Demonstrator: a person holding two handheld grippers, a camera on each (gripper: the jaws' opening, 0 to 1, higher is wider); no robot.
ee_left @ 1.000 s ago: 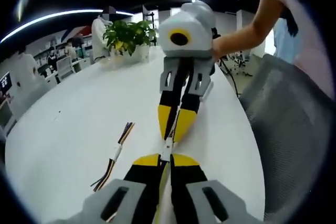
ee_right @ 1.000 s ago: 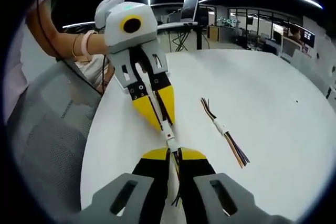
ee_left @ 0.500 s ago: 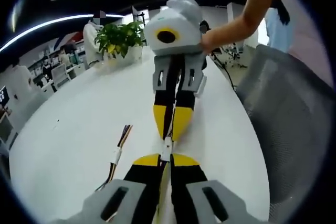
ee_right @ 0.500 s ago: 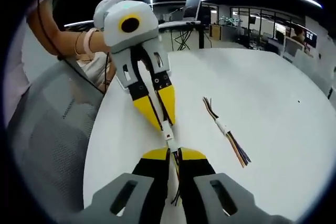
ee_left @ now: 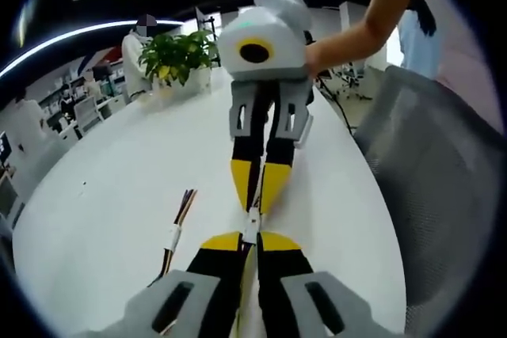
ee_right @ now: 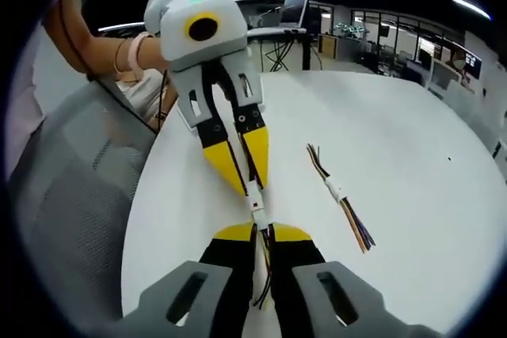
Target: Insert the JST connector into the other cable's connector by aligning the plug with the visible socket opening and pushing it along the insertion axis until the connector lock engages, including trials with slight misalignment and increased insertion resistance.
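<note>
In the left gripper view my left gripper is shut on a cable end, its yellow tips meeting those of my right gripper, which comes in from above. A small white JST connector bridges the two pairs of tips. In the right gripper view my right gripper is shut on dark wires that trail down between its jaws. The white connector runs up from it into the tips of the left gripper. The two connector halves lie in one line and touch; how deep the plug sits is hidden.
A spare joined cable with coloured wires lies on the white table. A grey mesh chair stands at the table edge, and a potted plant at the far end. A person's arm holds the right gripper.
Both grippers stay tip to tip on the connector. The views have shifted slightly with the hands; the opposite gripper stands a little more upright in each view.
</note>
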